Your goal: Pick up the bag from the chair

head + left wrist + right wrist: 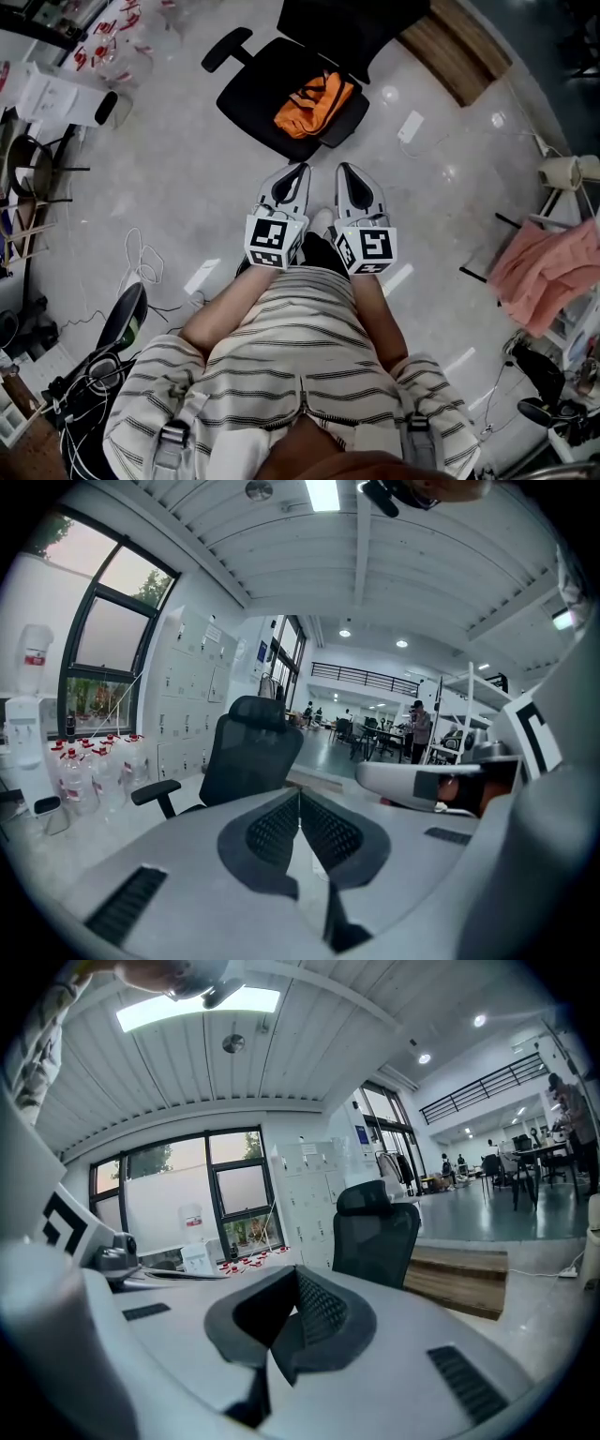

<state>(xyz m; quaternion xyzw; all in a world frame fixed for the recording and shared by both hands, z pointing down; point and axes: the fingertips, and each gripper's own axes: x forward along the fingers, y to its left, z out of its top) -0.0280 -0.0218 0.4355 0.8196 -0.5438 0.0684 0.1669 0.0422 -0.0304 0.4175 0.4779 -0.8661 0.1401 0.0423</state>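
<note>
The bag (pixel 314 103) lies crumpled on the seat of the chair (pixel 253 94), towards the seat's right side near the backrest, a bright orange heap with dark straps or trim running through its folds. It looks like thin, soft cloth, so it is probably light and limp and will sag and hang once lifted instead of keeping its shape. The fabric may be smooth enough to slide out of a shallow pinch, so a bunched fold or one of the dark straps looks the best place to bite; which strap is a handle cannot be made out. The chair is a black office chair with a padded seat, a mesh back and curved armrests, standing on a pale, glossy floor (pixel 187 187). The left gripper (pixel 302 169) and right gripper (pixel 343 169) are held side by side close to the person's body, well short of the chair, each with its ribbed pads pressed together on nothing.
</note>
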